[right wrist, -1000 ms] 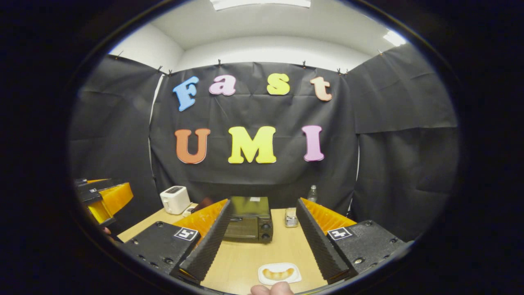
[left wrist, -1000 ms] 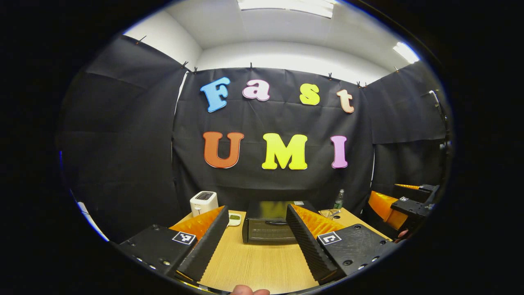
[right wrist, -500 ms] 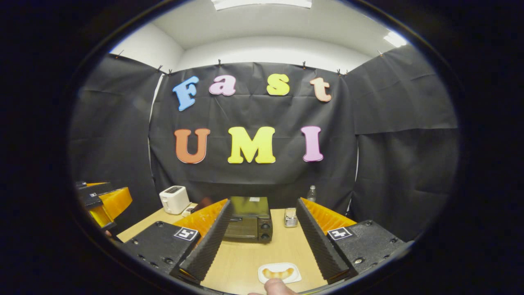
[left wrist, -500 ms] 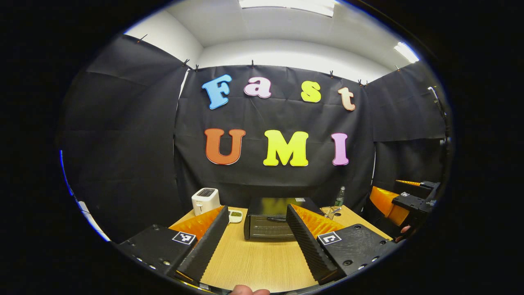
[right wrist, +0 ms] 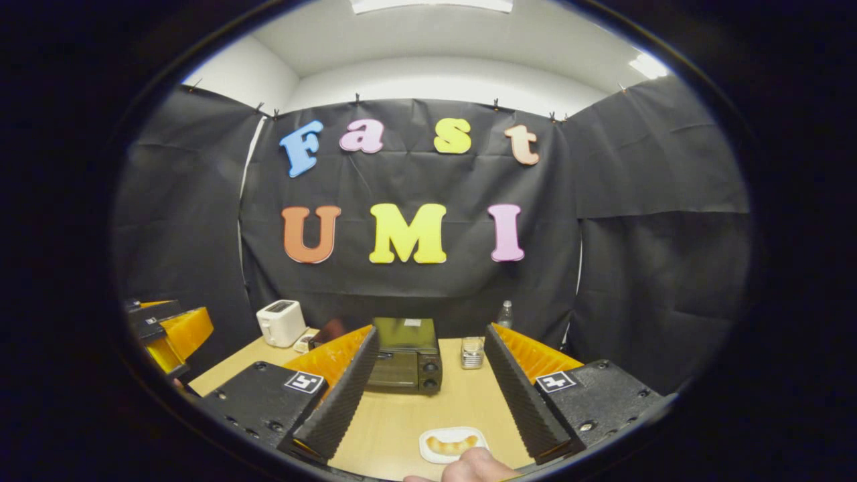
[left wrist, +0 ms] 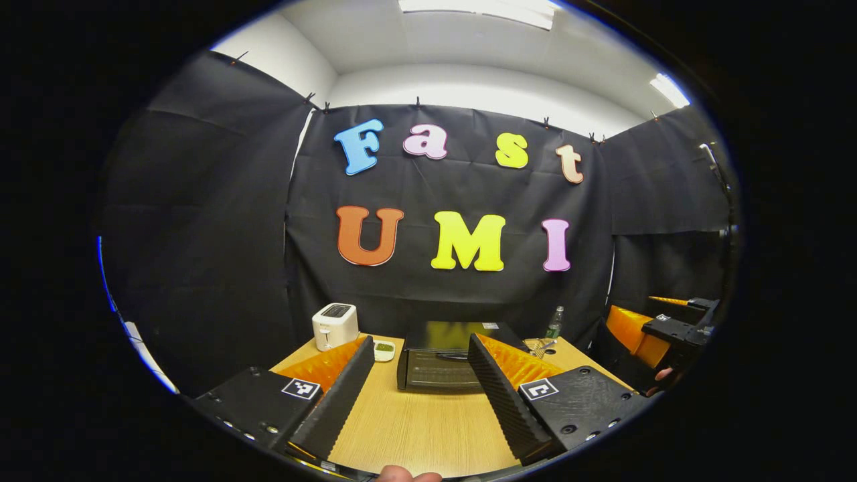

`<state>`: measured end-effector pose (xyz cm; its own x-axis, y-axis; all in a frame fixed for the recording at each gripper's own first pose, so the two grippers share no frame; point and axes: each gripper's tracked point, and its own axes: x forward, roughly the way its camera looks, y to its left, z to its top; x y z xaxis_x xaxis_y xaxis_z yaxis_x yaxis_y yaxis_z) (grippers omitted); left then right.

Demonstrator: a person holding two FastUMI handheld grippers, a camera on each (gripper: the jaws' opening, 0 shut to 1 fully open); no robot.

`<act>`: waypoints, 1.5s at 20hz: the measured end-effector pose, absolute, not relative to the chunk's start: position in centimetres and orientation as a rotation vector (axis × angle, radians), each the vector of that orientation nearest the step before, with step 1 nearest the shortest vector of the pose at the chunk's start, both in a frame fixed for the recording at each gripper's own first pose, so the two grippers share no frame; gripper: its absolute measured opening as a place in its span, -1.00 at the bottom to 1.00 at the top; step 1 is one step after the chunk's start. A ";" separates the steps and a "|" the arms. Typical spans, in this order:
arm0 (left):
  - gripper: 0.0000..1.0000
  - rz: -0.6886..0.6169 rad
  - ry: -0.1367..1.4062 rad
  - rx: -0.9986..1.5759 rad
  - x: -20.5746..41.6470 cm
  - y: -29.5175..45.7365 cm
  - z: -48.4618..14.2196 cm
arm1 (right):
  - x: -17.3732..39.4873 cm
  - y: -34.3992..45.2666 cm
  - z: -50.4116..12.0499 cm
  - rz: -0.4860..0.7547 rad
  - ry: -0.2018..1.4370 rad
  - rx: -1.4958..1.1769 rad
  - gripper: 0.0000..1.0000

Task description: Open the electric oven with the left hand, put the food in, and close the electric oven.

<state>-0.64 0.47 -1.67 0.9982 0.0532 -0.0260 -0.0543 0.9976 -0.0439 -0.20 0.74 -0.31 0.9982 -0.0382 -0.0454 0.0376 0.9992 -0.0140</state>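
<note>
While the oven (left wrist: 438,367) sits shut at the back of the table (left wrist: 415,428), a toaster (left wrist: 334,325) stands left of it. Both the left gripper (left wrist: 418,395) and right gripper (right wrist: 428,395) have fingers spread, holding nothing. Food (right wrist: 452,444) waits in front of the oven; a hurried grab could knock its plate (right wrist: 428,452).

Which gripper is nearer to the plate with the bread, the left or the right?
The right. The right gripper hangs open just above the plate with the bread, which lies between its fingers. The left gripper faces the electric oven, off to the side.
</note>
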 end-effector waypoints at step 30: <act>0.87 -0.072 0.377 -0.015 28.2 -8.3 -19.5 | 8.5 -21.1 -7.2 -0.233 0.231 0.012 0.97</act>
